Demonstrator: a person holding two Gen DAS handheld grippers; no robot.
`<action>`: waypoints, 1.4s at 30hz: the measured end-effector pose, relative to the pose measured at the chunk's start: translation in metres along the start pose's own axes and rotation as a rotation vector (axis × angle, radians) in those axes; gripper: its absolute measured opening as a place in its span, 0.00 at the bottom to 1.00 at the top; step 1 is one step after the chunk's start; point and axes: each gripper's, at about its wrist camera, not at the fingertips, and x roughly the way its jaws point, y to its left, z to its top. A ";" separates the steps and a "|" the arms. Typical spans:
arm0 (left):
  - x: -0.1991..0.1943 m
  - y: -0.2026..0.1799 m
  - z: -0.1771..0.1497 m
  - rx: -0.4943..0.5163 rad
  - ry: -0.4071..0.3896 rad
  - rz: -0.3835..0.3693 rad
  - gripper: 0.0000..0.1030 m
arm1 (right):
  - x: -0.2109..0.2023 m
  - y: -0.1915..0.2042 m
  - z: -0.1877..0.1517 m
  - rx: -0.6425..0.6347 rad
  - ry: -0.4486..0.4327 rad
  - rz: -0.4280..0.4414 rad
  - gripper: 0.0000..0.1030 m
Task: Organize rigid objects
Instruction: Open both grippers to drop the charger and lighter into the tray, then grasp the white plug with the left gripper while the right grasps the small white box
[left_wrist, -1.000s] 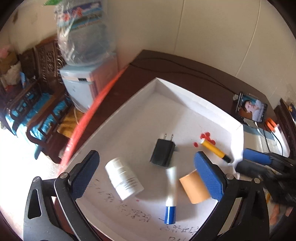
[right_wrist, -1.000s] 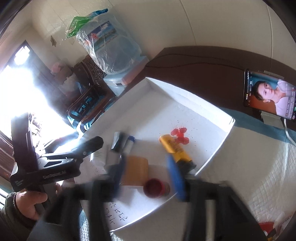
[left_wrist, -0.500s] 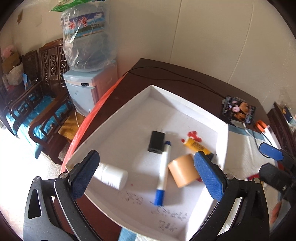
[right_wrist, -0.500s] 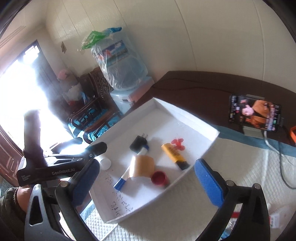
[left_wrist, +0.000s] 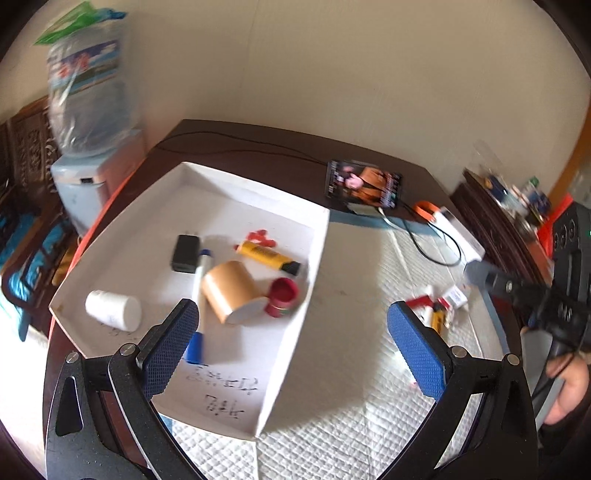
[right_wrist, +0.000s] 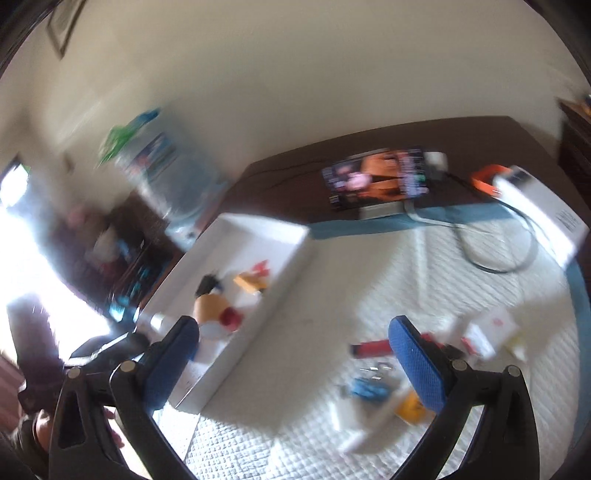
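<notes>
Since the earlier frames both views had swung away from the white tray (left_wrist: 317, 258) toward the quilted mat (left_wrist: 351, 369) on the surface, and the small red jar (left_wrist: 283, 297) that was not in the tray a second before lay inside it, beside the tan cylinder (left_wrist: 231, 291). The right tool (right_wrist: 293, 354) had just been opening; its blue pads stood wide apart with nothing between them. The left tool (left_wrist: 291, 347) was likewise spread and empty, straddling the tray's near right wall.

The tray already held the white bottle (left_wrist: 112, 310), the black charger (left_wrist: 185, 253), the blue-capped marker (left_wrist: 197, 314) and the yellow tube (left_wrist: 267, 254).

What remained loose sat on the mat to the right of the tray: in the right wrist view, a red stick-like item (right_wrist: 371, 347) lying roughly crosswise just left of the right-hand pad, a blue bit (right_wrist: 365, 389) below it, and blurred white and yellow pieces (right_wrist: 391, 410) nearer the camera. Blur made their identities uncertain.

That cluster lay ahead of and slightly right of the right tool, and well away from the left one, so the right hand was probably the nearer for the next pick. The red item's long axis ran across the view, so the pads would likely need turning to close across its narrow width.
</notes>
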 end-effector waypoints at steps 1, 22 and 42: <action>0.002 -0.005 0.000 0.017 0.009 -0.010 1.00 | -0.006 -0.007 -0.001 0.014 -0.016 -0.022 1.00; 0.107 -0.122 -0.051 0.476 0.280 -0.174 0.72 | -0.087 -0.162 -0.078 0.378 -0.045 -0.294 1.00; 0.128 -0.124 -0.052 0.456 0.306 -0.229 0.34 | 0.000 -0.119 -0.027 -0.089 0.090 -0.297 0.63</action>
